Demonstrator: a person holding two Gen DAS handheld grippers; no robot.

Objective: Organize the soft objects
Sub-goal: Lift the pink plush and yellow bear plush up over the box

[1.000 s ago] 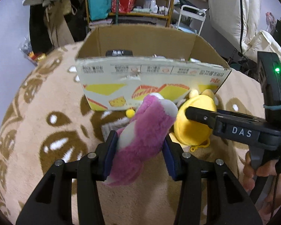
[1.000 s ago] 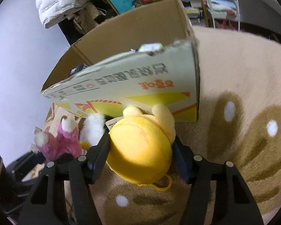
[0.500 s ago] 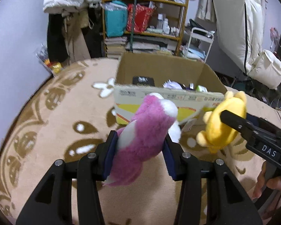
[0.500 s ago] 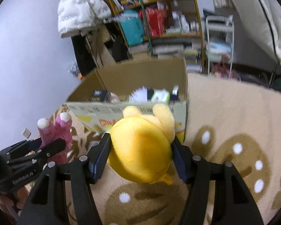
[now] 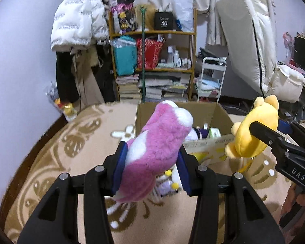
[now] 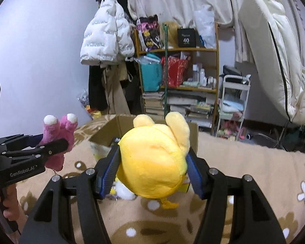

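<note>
Plush toys, pink (image 5: 158, 152) and yellow (image 6: 152, 160), are squashing softly (light, yielding) mid-body, each tool (image 5: 150, 170) (image 6: 152, 172) pinching one above the box (image 5: 219, 116).

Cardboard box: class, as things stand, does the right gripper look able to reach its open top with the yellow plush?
Probably yes. The right gripper holds the yellow plush raised before the cardboard box; its top is open and nothing blocks the way.

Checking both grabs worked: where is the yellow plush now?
Clamped in the right gripper, the yellow plush hangs before the cardboard box.
</note>
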